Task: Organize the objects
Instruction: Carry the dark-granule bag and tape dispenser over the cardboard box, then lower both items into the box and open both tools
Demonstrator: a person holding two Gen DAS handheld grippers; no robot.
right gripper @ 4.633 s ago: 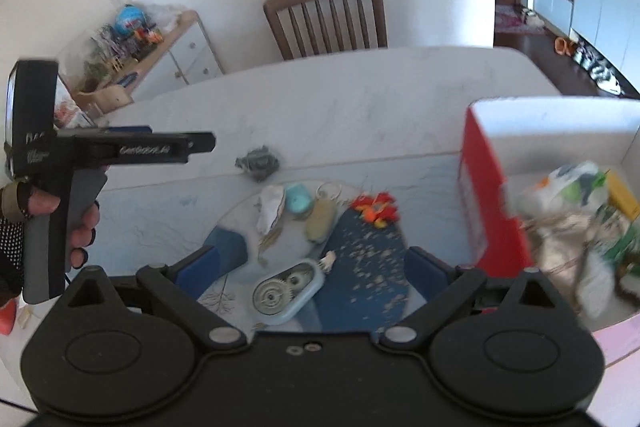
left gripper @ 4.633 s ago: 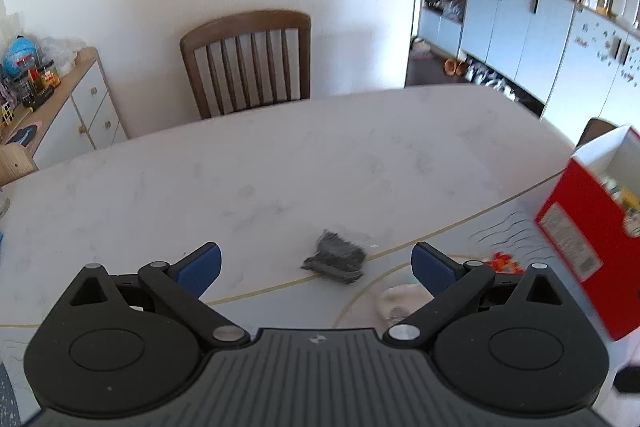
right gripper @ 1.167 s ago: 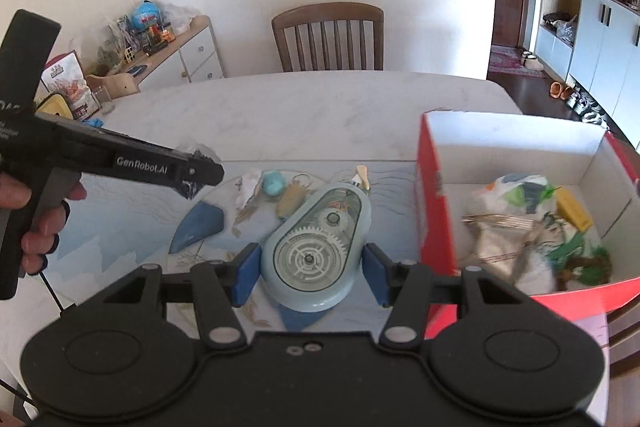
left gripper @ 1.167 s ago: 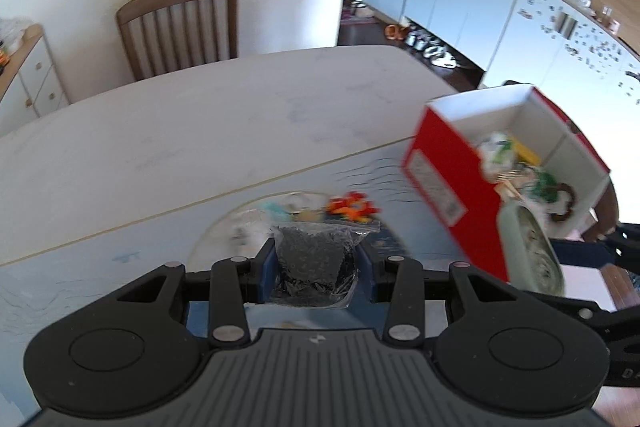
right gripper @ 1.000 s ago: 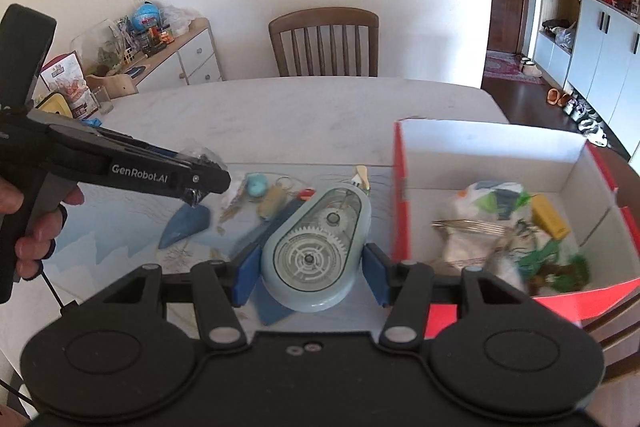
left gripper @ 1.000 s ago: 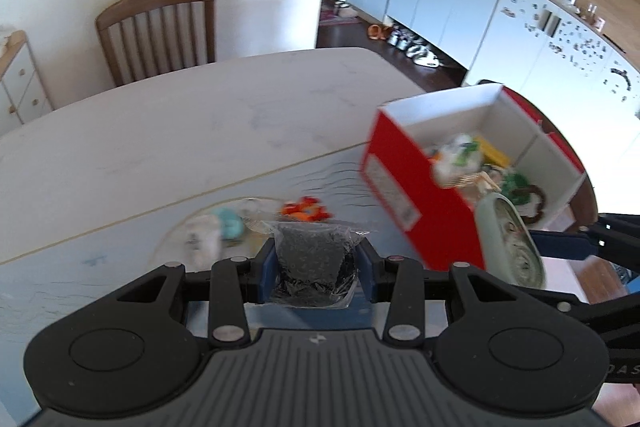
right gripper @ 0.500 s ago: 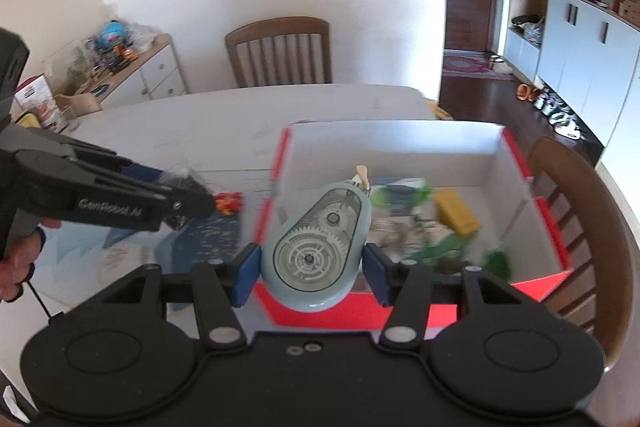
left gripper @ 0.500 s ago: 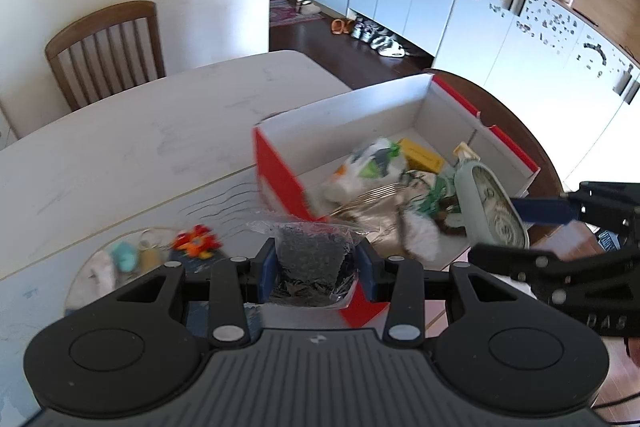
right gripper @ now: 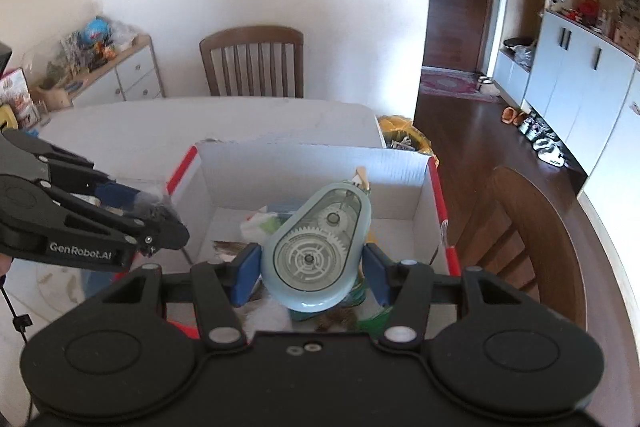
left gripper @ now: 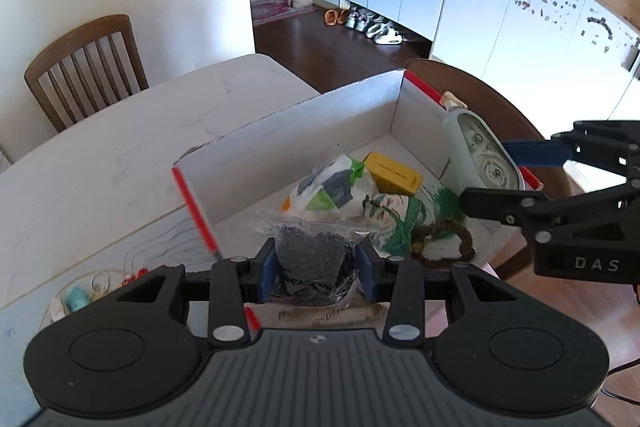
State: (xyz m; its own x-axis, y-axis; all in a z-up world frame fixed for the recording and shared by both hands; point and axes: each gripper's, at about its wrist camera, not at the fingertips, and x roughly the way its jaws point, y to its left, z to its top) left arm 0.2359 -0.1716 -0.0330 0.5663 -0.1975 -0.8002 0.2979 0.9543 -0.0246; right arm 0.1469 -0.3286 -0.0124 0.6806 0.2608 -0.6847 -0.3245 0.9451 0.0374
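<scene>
My left gripper point(left gripper: 316, 267) is shut on a clear bag of dark bits point(left gripper: 310, 261), held over the near left corner of the red and white cardboard box point(left gripper: 304, 119). My right gripper point(right gripper: 312, 263) is shut on a pale blue tape dispenser with visible gears point(right gripper: 316, 247), which hangs over the box point(right gripper: 316, 157) interior. In the left wrist view the dispenser point(left gripper: 480, 155) and right gripper point(left gripper: 532, 171) sit above the box's right side. The left gripper point(right gripper: 140, 215) shows at the box's left wall in the right wrist view. Inside lie a white-green packet point(left gripper: 328, 185), a yellow block point(left gripper: 394, 173) and green items.
The box stands at the marble table's point(left gripper: 100, 155) right end, next to a wooden chair point(right gripper: 532, 239). Small items point(left gripper: 80, 297) lie on a blue mat at the left. Another chair point(right gripper: 252, 61) stands at the far side, a sideboard point(right gripper: 120, 75) beyond it.
Both grippers have swept right from over the mat to above the box, each still holding its object. The small items on the mat have slid to the left edge of view.
</scene>
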